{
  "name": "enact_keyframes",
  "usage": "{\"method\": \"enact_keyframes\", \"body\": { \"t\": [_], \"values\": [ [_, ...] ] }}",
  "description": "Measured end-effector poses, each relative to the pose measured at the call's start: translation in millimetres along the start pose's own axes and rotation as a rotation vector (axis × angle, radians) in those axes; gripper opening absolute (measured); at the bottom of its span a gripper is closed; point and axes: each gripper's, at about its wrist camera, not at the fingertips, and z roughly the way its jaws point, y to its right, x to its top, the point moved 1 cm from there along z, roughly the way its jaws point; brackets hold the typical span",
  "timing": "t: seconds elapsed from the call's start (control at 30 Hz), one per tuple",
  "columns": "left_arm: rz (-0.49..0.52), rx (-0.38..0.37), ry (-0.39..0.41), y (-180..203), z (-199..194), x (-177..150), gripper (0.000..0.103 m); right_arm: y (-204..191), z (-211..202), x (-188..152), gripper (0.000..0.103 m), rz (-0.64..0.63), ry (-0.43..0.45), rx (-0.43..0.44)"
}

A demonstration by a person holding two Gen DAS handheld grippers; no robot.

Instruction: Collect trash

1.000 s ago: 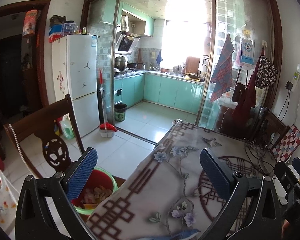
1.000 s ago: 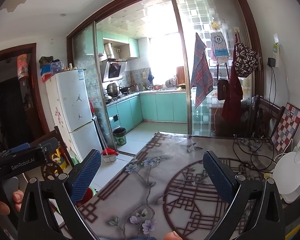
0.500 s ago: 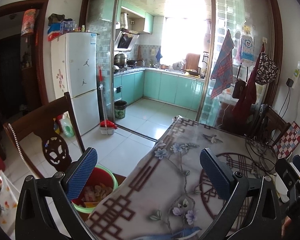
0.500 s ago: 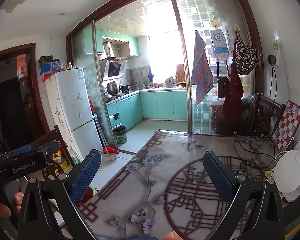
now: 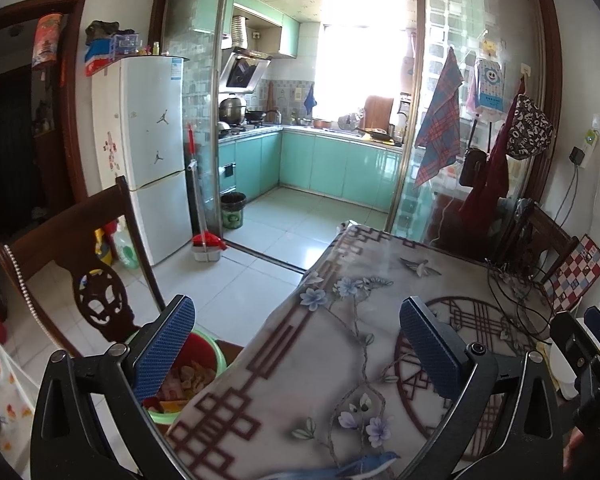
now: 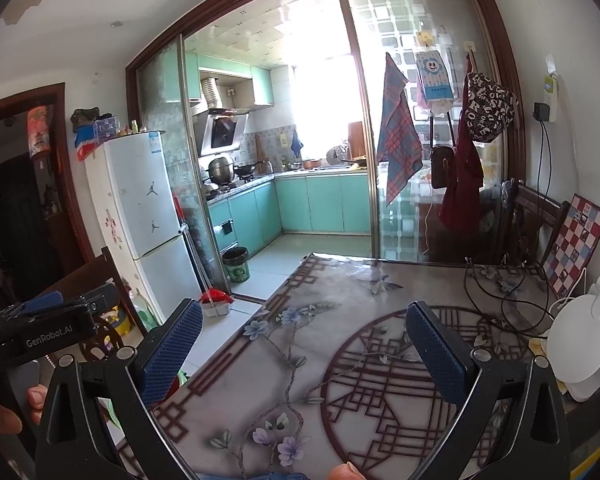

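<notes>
blue pads on my left gripper (image 5: 296, 356) and right gripper (image 6: 304, 354) were spread, holding nothing. trash sat in the bin (image 5: 196, 376) behind my left finger. i judged collecting done; next, rest.

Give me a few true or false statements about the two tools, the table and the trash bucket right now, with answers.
1. The left tool is open and holds nothing. True.
2. The right tool is shut on a wrapper. False: it is open and empty.
3. The red bucket with a green rim stands on the table. False: it sits beside the table, lower down.
4. The bucket already has scraps in it. True.
</notes>
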Motion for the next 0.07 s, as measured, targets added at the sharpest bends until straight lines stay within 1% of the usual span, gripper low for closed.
{"method": "enact_keyframes", "body": {
  "t": [0.07],
  "values": [
    [0.038,-0.029,-0.010,9.3,6.1,-1.9,0.103,6.0,6.1,-3.0,0.102,0.007,-0.013,-0.010]
  ]
}}
